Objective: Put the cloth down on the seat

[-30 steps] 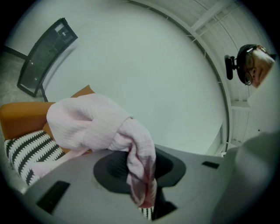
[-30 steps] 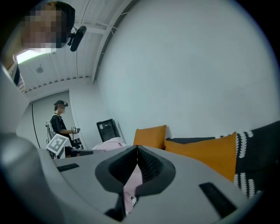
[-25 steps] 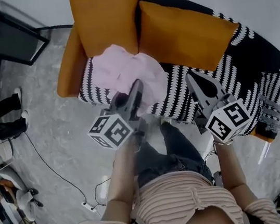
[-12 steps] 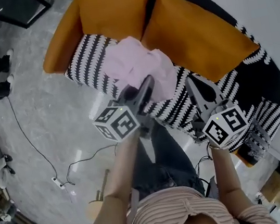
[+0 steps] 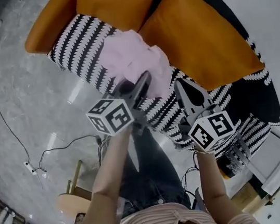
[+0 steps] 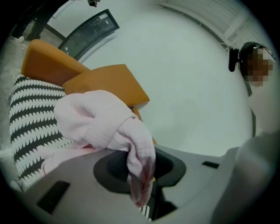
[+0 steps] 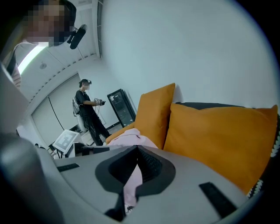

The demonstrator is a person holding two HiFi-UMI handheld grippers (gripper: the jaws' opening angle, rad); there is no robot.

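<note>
Cloth (image 5: 133, 62) lies bunched over the striped seat (image 5: 73, 40), seemingly touching it, just in front of the orange cushions (image 5: 196, 36). We hold it in both claws: the left claw (image 5: 144, 80) clamped on a fold, the right claw (image 5: 180, 85) nipping a thin edge.

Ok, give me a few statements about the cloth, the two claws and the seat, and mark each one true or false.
1. The left claw is clamped on the pink cloth. True.
2. The cushions are blue. False: they are orange.
3. The seat has a black-and-white pattern. True.
4. The right claw holds nothing. False: a strip of the pink cloth is pinched between its jaws.
5. The cloth lies spread flat on the floor. False: it is bunched up over the seat, held by both claws.
</note>
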